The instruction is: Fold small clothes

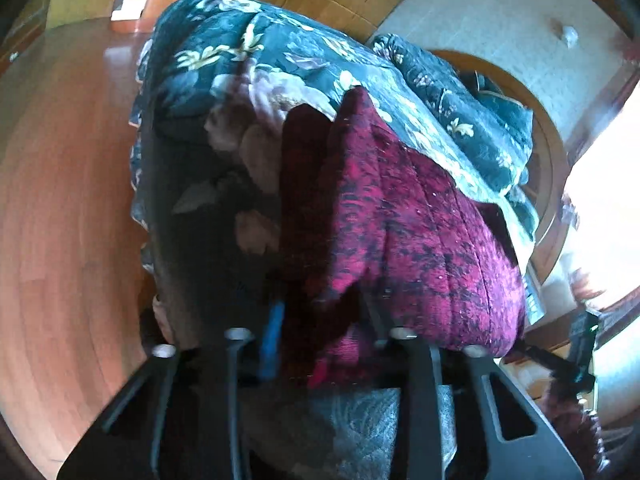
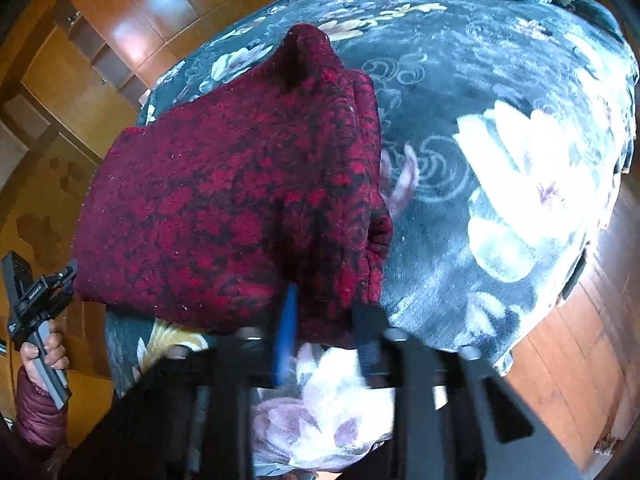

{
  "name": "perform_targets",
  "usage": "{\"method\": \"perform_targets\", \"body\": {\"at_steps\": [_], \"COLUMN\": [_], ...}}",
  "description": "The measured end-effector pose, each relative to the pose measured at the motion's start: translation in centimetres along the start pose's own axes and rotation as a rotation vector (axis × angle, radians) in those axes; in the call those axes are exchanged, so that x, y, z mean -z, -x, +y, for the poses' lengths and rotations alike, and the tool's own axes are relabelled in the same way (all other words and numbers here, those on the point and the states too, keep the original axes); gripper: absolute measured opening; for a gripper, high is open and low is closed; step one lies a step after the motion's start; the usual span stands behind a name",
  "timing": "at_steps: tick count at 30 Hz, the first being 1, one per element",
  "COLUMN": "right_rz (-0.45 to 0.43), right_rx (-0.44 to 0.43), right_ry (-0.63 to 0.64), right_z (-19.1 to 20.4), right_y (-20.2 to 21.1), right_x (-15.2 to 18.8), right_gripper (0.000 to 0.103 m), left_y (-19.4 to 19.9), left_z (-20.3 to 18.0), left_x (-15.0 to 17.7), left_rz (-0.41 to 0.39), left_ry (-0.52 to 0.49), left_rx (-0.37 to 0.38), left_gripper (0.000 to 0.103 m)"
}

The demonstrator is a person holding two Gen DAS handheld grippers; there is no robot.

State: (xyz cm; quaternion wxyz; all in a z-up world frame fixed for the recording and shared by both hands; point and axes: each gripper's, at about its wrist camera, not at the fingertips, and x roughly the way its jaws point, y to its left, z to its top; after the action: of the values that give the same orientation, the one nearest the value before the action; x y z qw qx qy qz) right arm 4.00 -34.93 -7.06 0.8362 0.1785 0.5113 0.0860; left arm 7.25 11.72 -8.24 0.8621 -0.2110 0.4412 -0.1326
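Both of your grippers sit at the near edge of one red-and-black garment (image 2: pixel 240 200), which lies folded on a dark floral bedspread (image 2: pixel 500 160). Your right gripper (image 2: pixel 326 320) has its blue finger (image 2: pixel 286 332) and its dark finger against the garment's near hem; the frame is blurred there, so whether cloth is pinched between them cannot be told. Your left gripper (image 1: pixel 320 332) shows one blue finger (image 1: pixel 273 336) at the garment's (image 1: pixel 400 220) near fold, and the other finger is buried in shadow and cloth, so its state cannot be told either. At the left edge of the right wrist view, your left hand (image 2: pixel 42 360) grips that tool's handle. Farther off, the garment tapers to a raised point. Beyond it the bedspread (image 1: pixel 240 60) carries on, with a second floral bundle (image 1: pixel 460 108) near the back. Wooden flooring (image 1: pixel 60 180) and wooden cabinets (image 2: pixel 100 60) lie past the bed.
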Motion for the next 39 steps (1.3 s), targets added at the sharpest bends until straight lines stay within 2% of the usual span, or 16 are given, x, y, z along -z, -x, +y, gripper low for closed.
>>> {"method": "perform_targets", "body": {"at_steps": [5, 10, 14, 16, 17, 18, 19, 20, 23, 24, 26, 28, 30, 31, 34, 39], "right_rz": [-0.072, 0.022, 0.003, 0.0, -0.001, -0.006, -0.025, -0.046, -0.101, -0.121, -0.145, -0.155, -0.157, -0.152, -0.116, -0.03], "right_rx": [0.001, 0.078, 0.101, 0.11, 0.113, 0.121, 0.139, 0.151, 0.164, 0.163, 0.144, 0.124, 0.091, 0.077, 0.018, -0.033], "right_ry": [0.004, -0.011, 0.003, 0.022, 0.031, 0.043, 0.06, 0.078, 0.121, 0.139, 0.195, 0.254, 0.309, 0.32, 0.323, 0.221], "right_z": [-0.1, -1.5, -1.1, -1.0, -0.7, -0.3, 0.0, 0.4, 1.7, 2.3, 4.3, 6.5, 8.9, 9.7, 11.6, 10.8], "right_y": [3.4, -0.7, -1.1, -0.6, -0.4, -0.1, 0.6, 1.3, 2.9, 3.4, 3.7, 3.3, 2.5, 2.0, 0.0, -4.0], "right_x": [0.0, 1.2, 1.5, 1.6, 1.8, 1.7, 1.7, 1.8, 2.0, 2.1, 2.3, 2.4, 2.6, 2.5, 2.3, 1.1], "right_gripper": [0.009, 0.009, 0.009, 0.011, 0.014, 0.022, 0.031, 0.035, 0.057, 0.068, 0.078, 0.092, 0.095, 0.099, 0.101, 0.101], "left_y": [-0.3, -0.4, 0.8, 1.7, 2.1, 2.4, 2.9, 3.1, 4.0, 4.2, 4.5, 4.6, 4.4, 4.2, 3.3, 1.9], "left_z": [-1.2, -1.4, -2.5, -2.6, -2.6, -2.6, -2.5, -2.4, -1.8, -1.5, -0.7, -0.2, 0.3, 0.5, 1.1, 1.2], "left_x": [0.1, 0.2, 0.3, 0.4, 0.5, 0.7, 0.9, 1.0, 1.4, 1.6, 1.8, 2.1, 2.3, 2.3, 2.5, 1.9], "left_rz": [0.011, 0.023, -0.013, -0.047, -0.064, -0.076, -0.083, -0.089, -0.11, -0.112, -0.112, -0.109, -0.103, -0.091, -0.057, -0.043], "left_ry": [-0.071, -0.066, -0.116, -0.121, -0.121, -0.119, -0.112, -0.107, -0.09, -0.077, -0.043, -0.028, -0.021, -0.014, 0.009, 0.01], "left_rx": [-0.111, -0.162, -0.217, -0.235, -0.24, -0.24, -0.239, -0.244, -0.213, -0.205, -0.16, -0.138, -0.121, -0.101, -0.026, 0.055], "left_gripper": [0.021, 0.021, 0.022, 0.028, 0.035, 0.043, 0.046, 0.049, 0.05, 0.05, 0.05, 0.05, 0.05, 0.05, 0.05, 0.05]}}
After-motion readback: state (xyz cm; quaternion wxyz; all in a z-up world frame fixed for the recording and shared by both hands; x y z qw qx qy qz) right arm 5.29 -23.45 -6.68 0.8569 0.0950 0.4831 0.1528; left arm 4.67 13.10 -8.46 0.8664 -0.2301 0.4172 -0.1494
